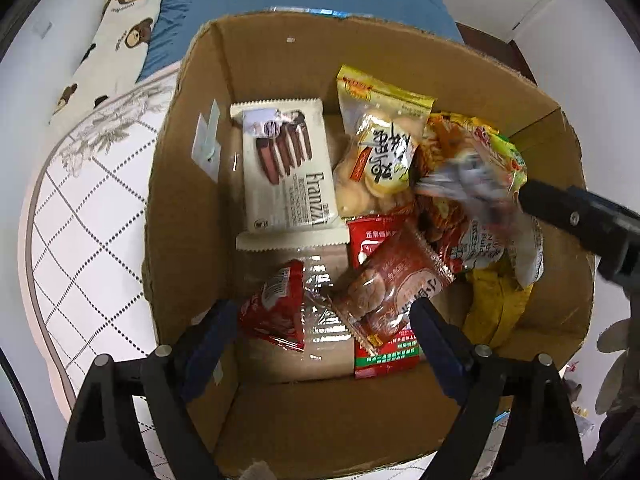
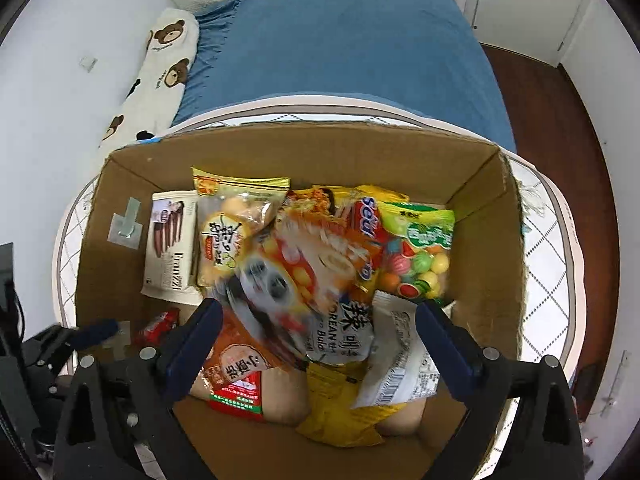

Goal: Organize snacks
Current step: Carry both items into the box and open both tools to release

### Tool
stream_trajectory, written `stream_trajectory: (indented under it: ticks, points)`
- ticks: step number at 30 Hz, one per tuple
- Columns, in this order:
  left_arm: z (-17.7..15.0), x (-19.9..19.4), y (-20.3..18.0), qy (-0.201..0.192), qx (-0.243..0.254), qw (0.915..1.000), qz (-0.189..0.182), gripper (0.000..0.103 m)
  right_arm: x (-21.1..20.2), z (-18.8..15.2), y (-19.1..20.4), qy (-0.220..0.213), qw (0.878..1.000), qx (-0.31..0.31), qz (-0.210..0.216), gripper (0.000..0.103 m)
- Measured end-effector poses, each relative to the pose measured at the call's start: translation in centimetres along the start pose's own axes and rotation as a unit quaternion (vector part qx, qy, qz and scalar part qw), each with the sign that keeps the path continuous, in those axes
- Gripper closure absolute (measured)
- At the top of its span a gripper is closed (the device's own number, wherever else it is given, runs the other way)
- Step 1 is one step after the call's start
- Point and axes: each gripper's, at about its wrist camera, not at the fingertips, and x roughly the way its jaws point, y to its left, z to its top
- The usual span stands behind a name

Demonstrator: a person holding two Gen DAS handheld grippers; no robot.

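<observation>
Snack packets, among them a cream chocolate-wafer pack (image 1: 286, 168) and a green bag of fruit-shaped candy (image 2: 420, 248), are seen piled inside a brown cardboard box (image 2: 280, 148) on a bed, beneath spread fingers of both the left gripper (image 1: 324, 328) and the right gripper (image 2: 320, 328).

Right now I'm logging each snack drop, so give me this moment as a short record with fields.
container: cardboard box, open top, standing on a quilted mattress
contents: white wafer-cookie pack at the left wall, yellow-topped biscuit bag beside it, fruit-candy bag at the right, more packets piled between
in motion: blurred noodle packet, clear of both pads
left gripper: open, above the red packets
right gripper: open, nothing held
</observation>
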Motion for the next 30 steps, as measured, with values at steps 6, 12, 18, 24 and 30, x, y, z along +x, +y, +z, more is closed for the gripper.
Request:
stream_trajectory:
  ticks: [6, 12, 18, 24, 30]
  points:
    - [-0.6, -0.8, -0.4, -0.018, -0.001, 0.9998, 0.010, 0.014, -1.2, -2.2, -1.4, -0.013, 1.000, 0.009, -0.013, 0.004]
    - [-2.4, -2.5, -0.8, -0.050, -0.006, 0.9987, 0.004, 0.014, -3.4, -5.0, -1.8, -0.041, 0.999, 0.007, -0.027, 0.004]
    - [-4.6, -5.2, -1.6, -0.097, -0.003, 0.9953, 0.007, 0.014, -5.9, -7.9, -1.4, -0.072, 0.997, -0.001, -0.037, 0.004]
    - [-6.8, -8.4, -2.4, -0.139, 0.004, 0.9902, 0.006, 0.014, -8.5, -10.3, -0.9, -0.096, 0.995, -0.002, -0.030, 0.004]
    - [-9.1, -11.3, -3.3, -0.188, 0.008, 0.9820, 0.012, 0.014, -11.7, -12.9, -0.4, -0.132, 0.991, -0.003, -0.032, 0.004]
